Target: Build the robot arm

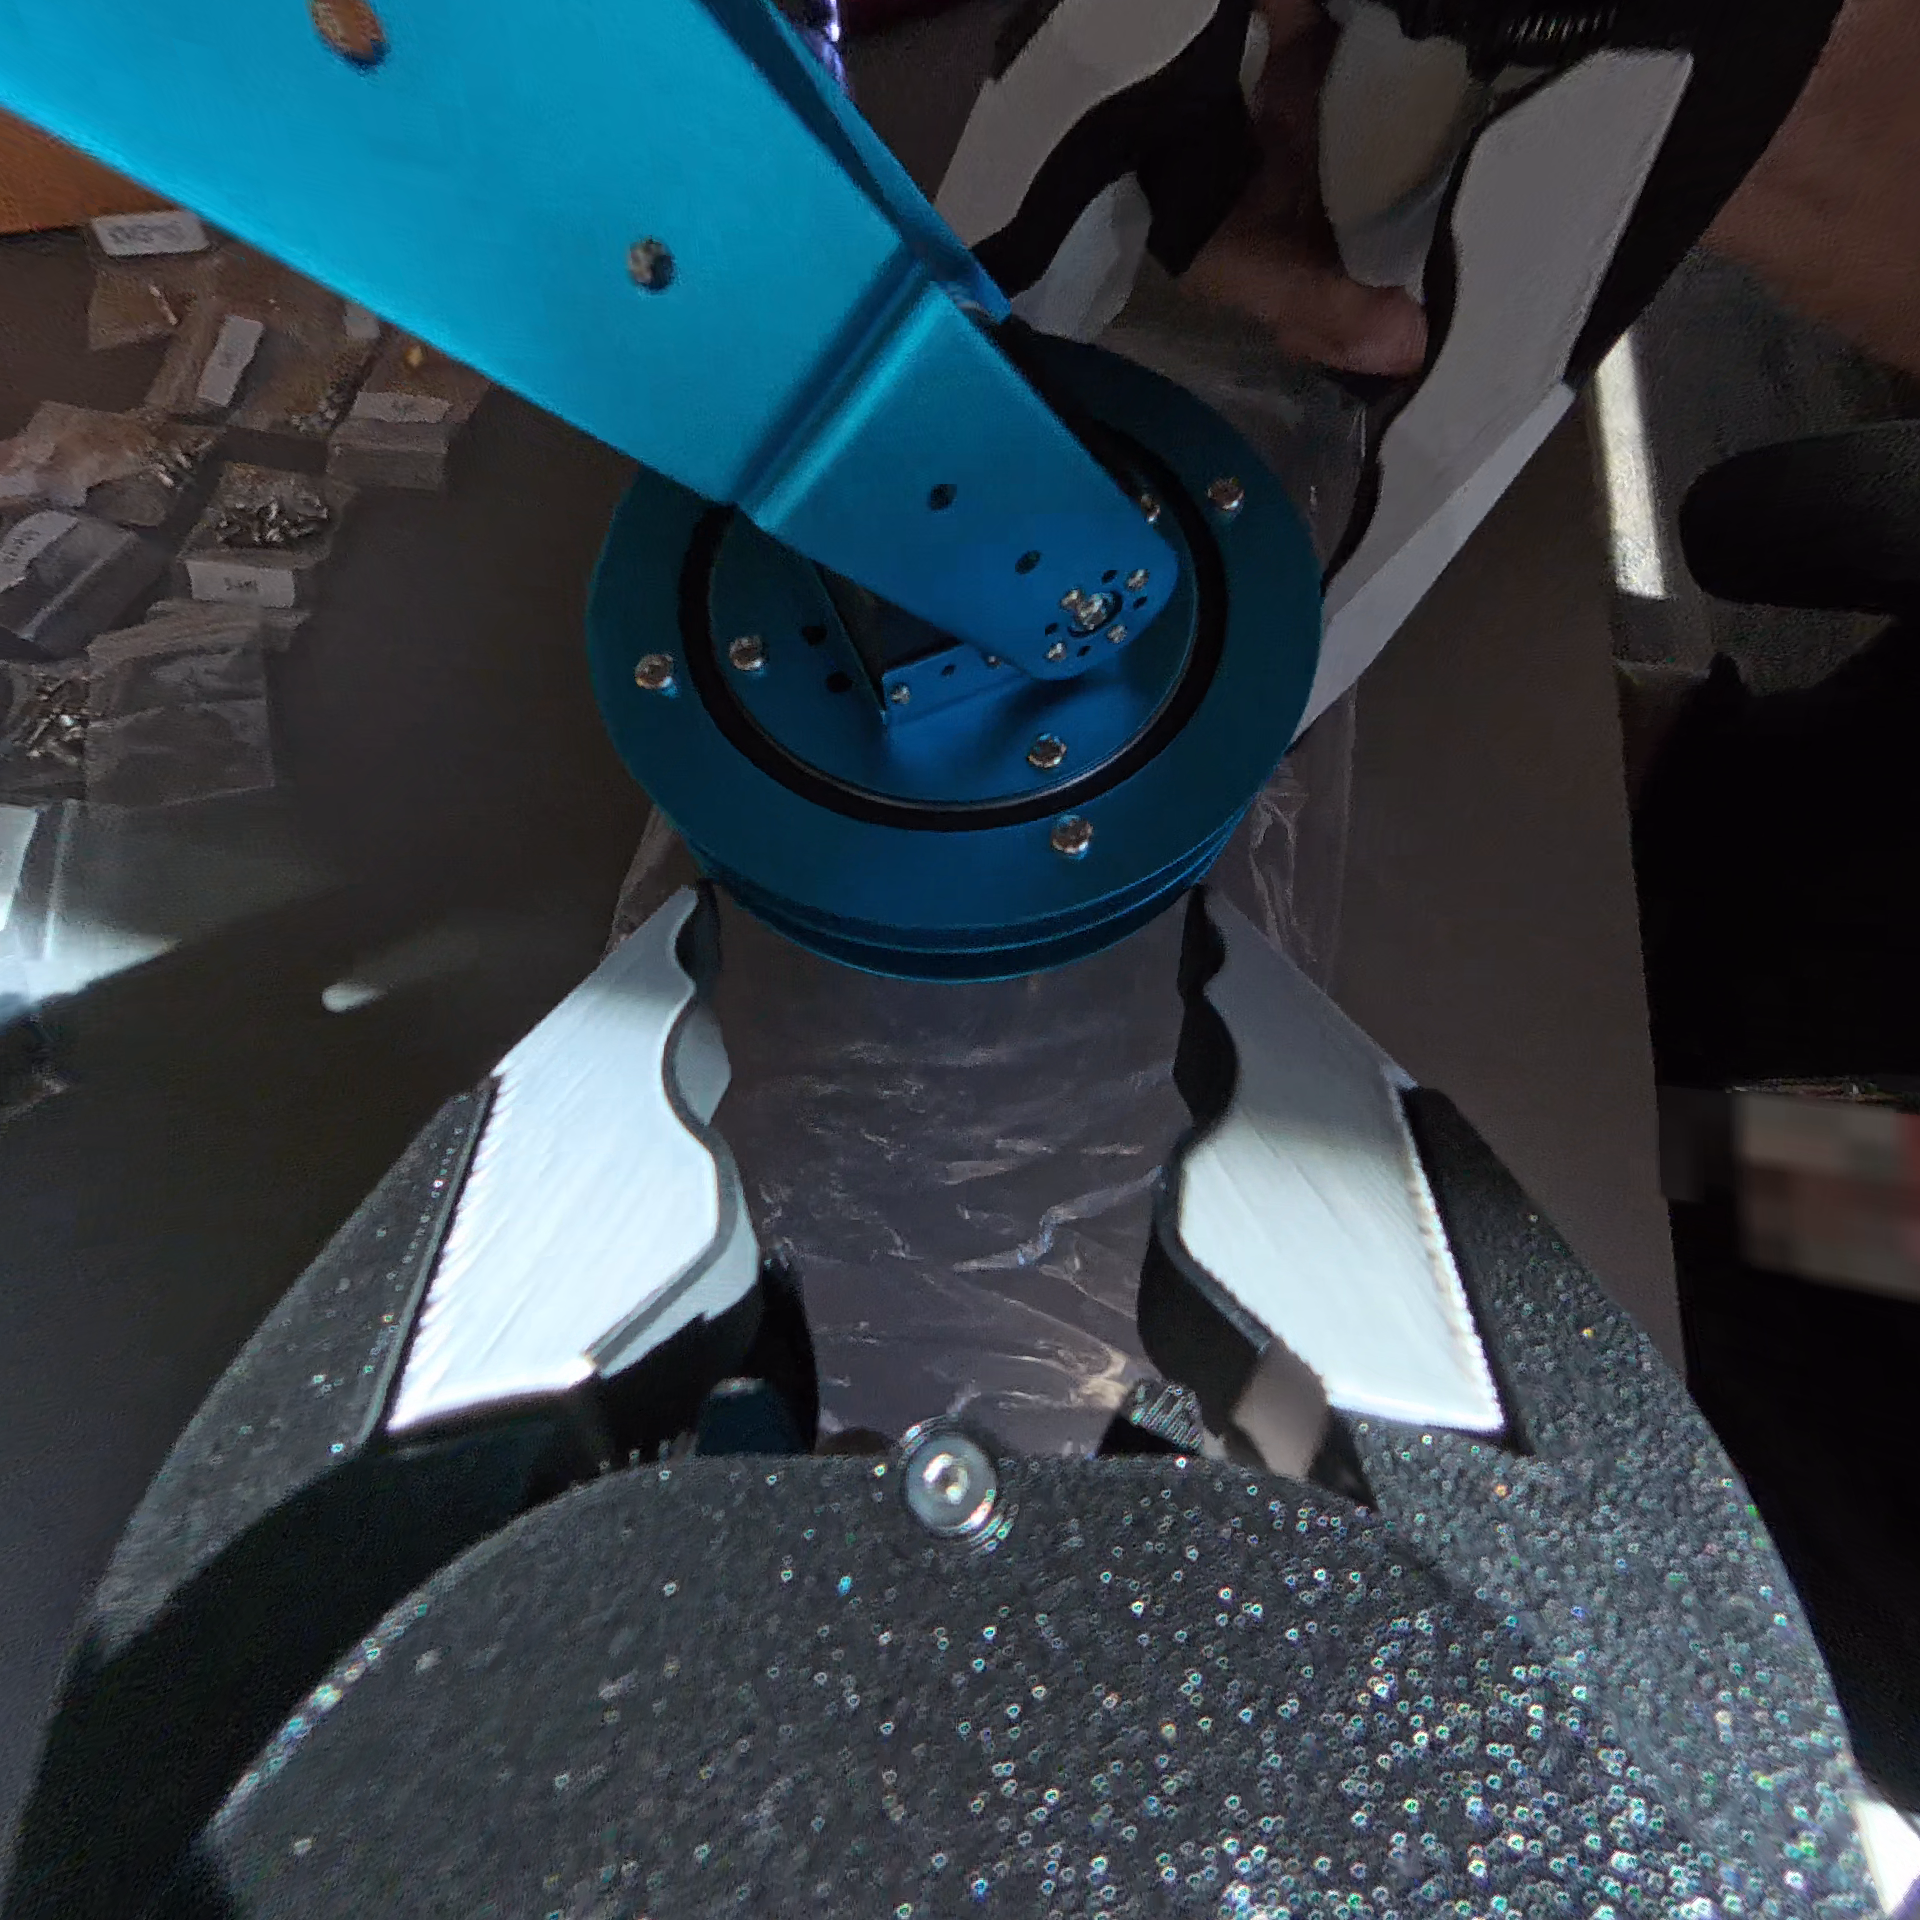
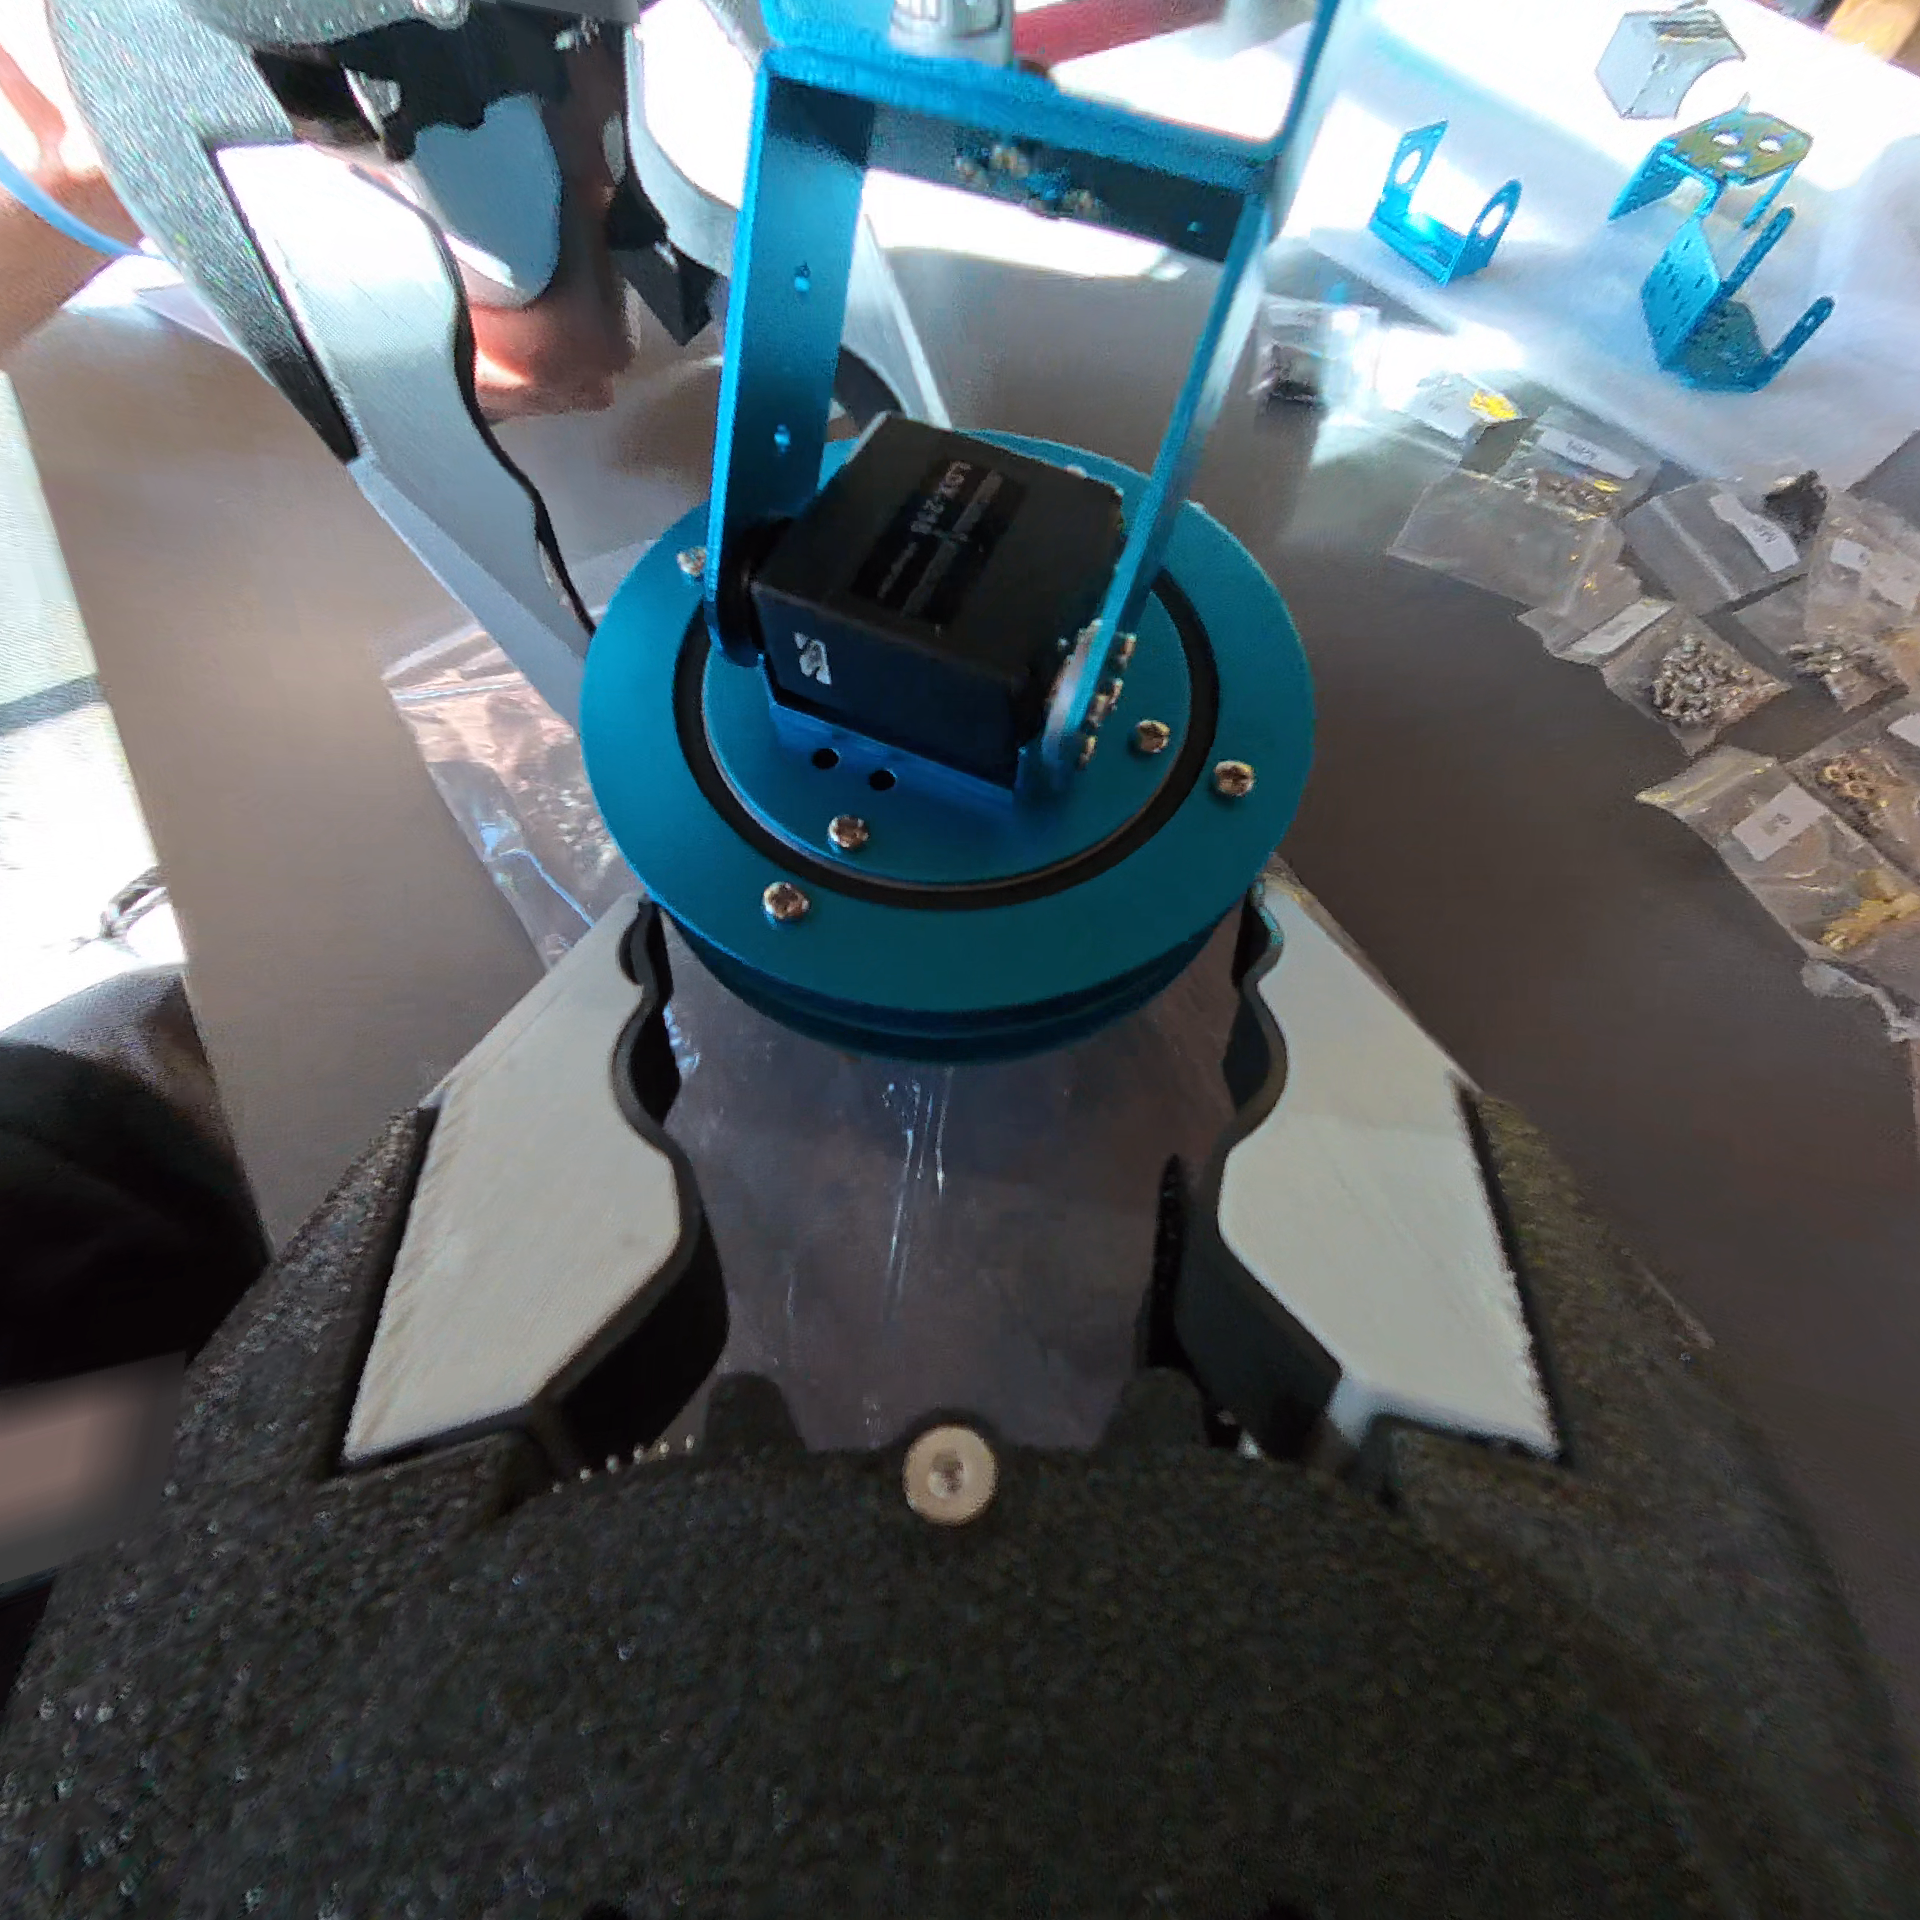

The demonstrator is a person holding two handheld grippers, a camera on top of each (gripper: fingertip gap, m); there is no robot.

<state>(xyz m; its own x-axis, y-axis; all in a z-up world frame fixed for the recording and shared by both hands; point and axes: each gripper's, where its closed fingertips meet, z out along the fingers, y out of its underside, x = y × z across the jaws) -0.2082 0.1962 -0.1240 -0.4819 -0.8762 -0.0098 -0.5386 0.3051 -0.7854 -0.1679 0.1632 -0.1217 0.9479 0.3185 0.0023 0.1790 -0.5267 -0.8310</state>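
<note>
A blue round base (image 1: 935, 862) stands on a clear plastic bag (image 1: 935, 1143) on the dark table. A black servo (image 2: 935, 623) sits on top of the base, with a blue U-bracket (image 2: 790, 364) rising from it; in the left wrist view the bracket (image 1: 520, 260) leans up to the left. My left gripper (image 1: 956, 925) has wide jaws, its tips against both sides of the base's near rim. My right gripper (image 2: 951, 914) clasps the base (image 2: 935, 997) the same way from the opposite side. Each gripper also shows beyond the base in the other's view: the right (image 1: 1455, 499), the left (image 2: 416, 416).
Several small clear bags of screws and nuts (image 2: 1714, 665) lie on the table; they also show in the left wrist view (image 1: 208, 520). Loose blue brackets (image 2: 1714, 291) and a silver one (image 2: 1673, 52) lie on white wrap at the back. A hand (image 1: 1330, 281) holds the far gripper.
</note>
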